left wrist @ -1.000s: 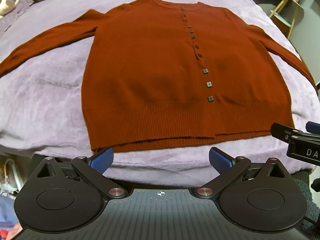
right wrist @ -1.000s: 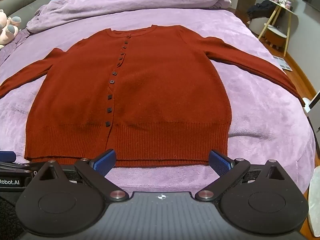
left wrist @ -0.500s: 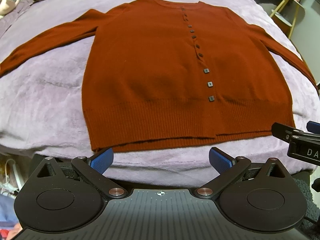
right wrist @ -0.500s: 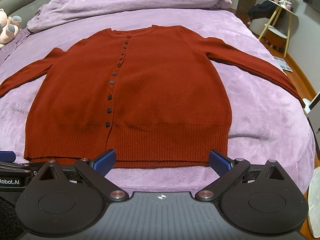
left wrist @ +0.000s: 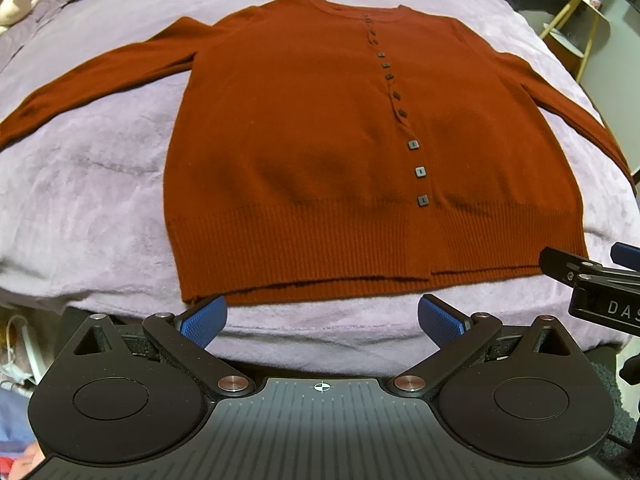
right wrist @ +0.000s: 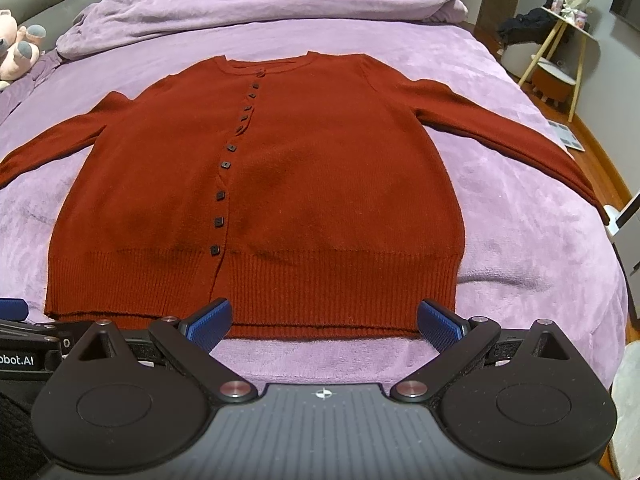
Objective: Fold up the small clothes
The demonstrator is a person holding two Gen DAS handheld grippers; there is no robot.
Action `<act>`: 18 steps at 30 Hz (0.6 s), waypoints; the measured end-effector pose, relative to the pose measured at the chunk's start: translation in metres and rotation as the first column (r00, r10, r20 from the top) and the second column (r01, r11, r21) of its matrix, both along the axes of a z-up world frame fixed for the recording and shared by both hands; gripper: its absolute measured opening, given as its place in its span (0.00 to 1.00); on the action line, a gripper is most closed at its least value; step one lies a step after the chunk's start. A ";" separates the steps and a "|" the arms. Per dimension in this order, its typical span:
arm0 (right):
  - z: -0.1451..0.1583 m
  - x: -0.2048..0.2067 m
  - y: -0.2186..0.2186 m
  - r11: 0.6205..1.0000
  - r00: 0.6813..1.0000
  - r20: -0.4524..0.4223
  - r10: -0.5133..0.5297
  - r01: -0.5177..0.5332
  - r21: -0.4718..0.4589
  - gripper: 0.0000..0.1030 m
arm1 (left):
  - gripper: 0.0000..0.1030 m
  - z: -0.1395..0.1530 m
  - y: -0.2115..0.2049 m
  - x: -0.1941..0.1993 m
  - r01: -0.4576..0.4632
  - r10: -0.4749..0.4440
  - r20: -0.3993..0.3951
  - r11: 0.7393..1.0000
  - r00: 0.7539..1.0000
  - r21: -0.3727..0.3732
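A rust-red buttoned cardigan (left wrist: 320, 152) lies flat, front up, on a purple bed (left wrist: 88, 200), sleeves spread out to both sides. It also shows in the right wrist view (right wrist: 320, 184). My left gripper (left wrist: 322, 318) is open and empty, just short of the ribbed hem near its left part. My right gripper (right wrist: 324, 322) is open and empty, just short of the hem near its right part. The right gripper also shows at the right edge of the left wrist view (left wrist: 592, 276).
A bunched purple duvet (right wrist: 256, 4) lies at the head of the bed. Plush toys (right wrist: 18, 52) sit at the far left. A small side table (right wrist: 560, 52) stands on the floor at the far right, past the bed's right edge.
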State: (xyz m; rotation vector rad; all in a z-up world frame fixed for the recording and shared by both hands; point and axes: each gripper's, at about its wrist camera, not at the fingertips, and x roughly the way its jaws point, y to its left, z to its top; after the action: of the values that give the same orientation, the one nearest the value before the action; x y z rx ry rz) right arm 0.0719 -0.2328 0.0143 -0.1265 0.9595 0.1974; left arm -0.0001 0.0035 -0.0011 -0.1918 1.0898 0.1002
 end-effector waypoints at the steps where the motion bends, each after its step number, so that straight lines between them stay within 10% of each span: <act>1: 0.000 0.000 0.000 1.000 1.000 -0.001 0.000 0.000 0.000 0.96 | 1.00 0.000 0.000 0.000 -0.001 0.001 -0.002 1.000 1.000 0.002; 18: -0.001 0.002 -0.001 1.000 1.000 0.000 0.001 -0.001 0.020 0.96 | 1.00 -0.001 0.001 0.003 -0.002 0.002 -0.032 1.000 0.999 0.012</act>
State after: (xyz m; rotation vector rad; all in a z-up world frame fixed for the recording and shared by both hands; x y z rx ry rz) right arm 0.0737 -0.2341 0.0129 -0.1085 0.9570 0.2085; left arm 0.0032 0.0041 -0.0017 -0.1814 1.1204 0.1113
